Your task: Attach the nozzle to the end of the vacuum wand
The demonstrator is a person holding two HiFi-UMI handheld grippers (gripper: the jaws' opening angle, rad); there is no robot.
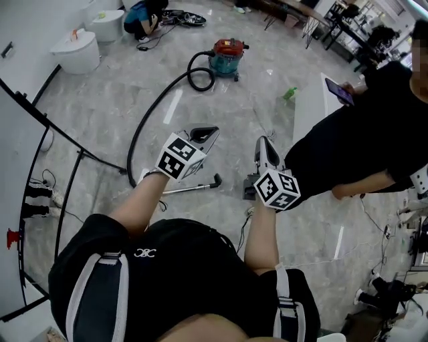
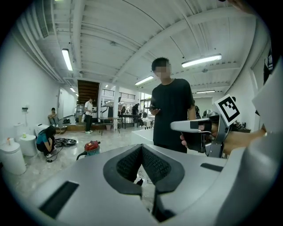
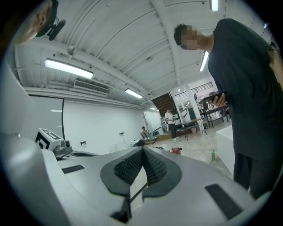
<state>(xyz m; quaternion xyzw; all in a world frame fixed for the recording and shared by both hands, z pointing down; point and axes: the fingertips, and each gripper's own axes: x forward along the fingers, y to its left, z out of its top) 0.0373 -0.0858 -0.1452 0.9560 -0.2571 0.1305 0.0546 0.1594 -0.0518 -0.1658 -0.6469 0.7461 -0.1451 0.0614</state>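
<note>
The silver vacuum wand point(image 1: 192, 188) lies on the grey floor below my hands, joined to a black hose point(image 1: 148, 117) that runs back to the red and teal vacuum point(image 1: 226, 56). A dark nozzle point(image 1: 249, 188) rests on the floor just right of the wand's end, partly hidden by my right gripper. Both grippers are held high above them. My left gripper point(image 1: 208, 131) point(image 2: 141, 149) is shut with nothing between its jaws. My right gripper point(image 1: 263, 141) point(image 3: 143, 152) is also shut and empty. The vacuum point(image 2: 91, 148) also shows far off in the left gripper view.
A person in black point(image 1: 364, 143) stands close on the right with a phone, beside a white counter point(image 1: 306, 107) with a green bottle point(image 1: 289, 94). A black tube frame point(image 1: 67, 143) runs along the left. White bins point(image 1: 78, 51) and a crouching person point(image 1: 142, 17) are far back.
</note>
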